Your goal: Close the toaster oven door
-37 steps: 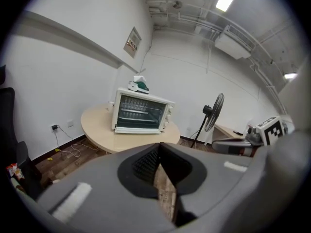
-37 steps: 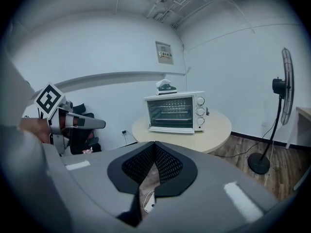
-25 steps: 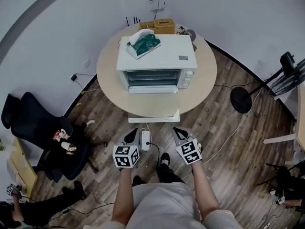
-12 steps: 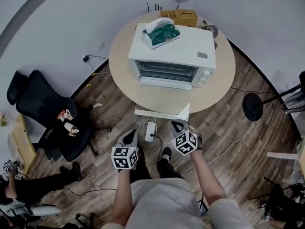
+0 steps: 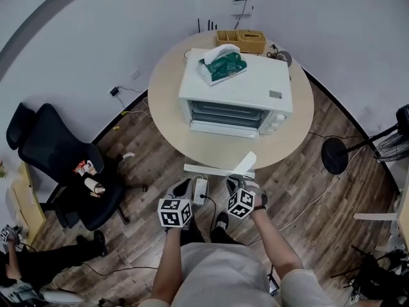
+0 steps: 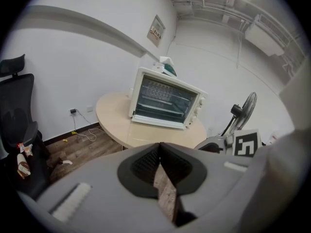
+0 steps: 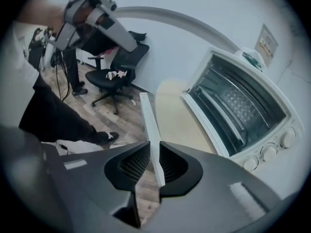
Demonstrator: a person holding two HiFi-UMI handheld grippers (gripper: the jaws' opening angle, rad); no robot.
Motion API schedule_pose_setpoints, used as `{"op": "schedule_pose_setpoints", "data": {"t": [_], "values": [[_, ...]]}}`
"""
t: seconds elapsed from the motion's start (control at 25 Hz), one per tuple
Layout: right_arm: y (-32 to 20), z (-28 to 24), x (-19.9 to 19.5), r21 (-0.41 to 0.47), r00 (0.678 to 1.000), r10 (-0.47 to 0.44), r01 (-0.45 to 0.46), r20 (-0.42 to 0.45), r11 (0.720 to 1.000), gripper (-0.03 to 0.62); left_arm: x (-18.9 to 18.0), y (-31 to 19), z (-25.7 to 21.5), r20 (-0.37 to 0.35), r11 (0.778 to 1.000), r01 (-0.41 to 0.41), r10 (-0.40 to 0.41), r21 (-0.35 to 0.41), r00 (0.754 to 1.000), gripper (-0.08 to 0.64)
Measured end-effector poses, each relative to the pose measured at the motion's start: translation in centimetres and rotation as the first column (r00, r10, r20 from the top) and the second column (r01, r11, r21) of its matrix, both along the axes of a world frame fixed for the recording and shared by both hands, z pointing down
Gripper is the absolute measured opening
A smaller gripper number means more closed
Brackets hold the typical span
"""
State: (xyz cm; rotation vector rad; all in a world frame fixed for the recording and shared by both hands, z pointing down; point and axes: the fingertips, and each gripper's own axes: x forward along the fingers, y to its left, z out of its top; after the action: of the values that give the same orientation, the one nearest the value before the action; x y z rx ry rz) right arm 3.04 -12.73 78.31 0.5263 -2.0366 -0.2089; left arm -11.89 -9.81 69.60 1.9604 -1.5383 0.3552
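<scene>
Newbie: Door question. The white boxy toaster oven (image 5: 255, 85) sits in the middle of the round beige bench (image 5: 169, 101). Its glass door with the white frame (image 7: 148, 125) is folded out flat toward the person, wire racks (image 7: 233, 106) in plain view. Why is the right gripper (image 5: 238, 181) held so low and tilted?

Regular: My guess is it's about catching the front rail. With the door down, the white rail at its free end is the part nearest the person, so it's the handiest bit to work. The right jaws have just been opening and now stand partly apart, with that rail running through the gap. It lies close along one jaw with daylight on the other side, so it's not pinched as far as I can see. Straddling it like that should let a lift swing the door up on its hinge.

Newbie: And the left gripper (image 6: 160, 144)?

Regular: Jaws fully together, nothing in them. It's parked beside the right one, short of the bench, pointing at the oven. Spare hand, I reckon. Only worry is that a slam might jolt the green-and-white soft pack (image 5: 222, 67) on the oven's top.
</scene>
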Motion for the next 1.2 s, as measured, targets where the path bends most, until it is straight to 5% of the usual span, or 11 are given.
{"op": "schedule_pose_setpoints", "data": {"t": [0.36, 0.56, 0.76, 1.2], "values": [[-1.7, 4.3, -1.7, 0.036, 0.983, -0.034, 0.041, -0.18, 0.999, 0.122, -1.4, -2.6, 3.3, -0.029, 0.995, -0.064, 0.061, -0.078, 0.998, 0.058], [-2.7, 6.2, -1.9, 0.061, 0.978, 0.024, -0.012, -0.209, 0.998, 0.14, -2.1, -3.2, 4.3, -0.04, 0.99, -0.093, 0.089, -0.11, 0.995, 0.058], [-3.4, 5.7, -1.9, 0.17, 0.964, 0.003, 0.043, -0.266, 0.985, 0.14, -3.2, -2.9, 4.9, -0.037, 0.987, -0.1, 0.096, -0.129, 0.995, 0.058], [-2.9, 4.1, -1.8, 0.204, 0.964, -0.039, 0.095, -0.263, 0.974, 0.11, -1.7, -0.7, 5.0, -0.012, 0.984, -0.126, 0.125, -0.126, 0.992, 0.058]]}}
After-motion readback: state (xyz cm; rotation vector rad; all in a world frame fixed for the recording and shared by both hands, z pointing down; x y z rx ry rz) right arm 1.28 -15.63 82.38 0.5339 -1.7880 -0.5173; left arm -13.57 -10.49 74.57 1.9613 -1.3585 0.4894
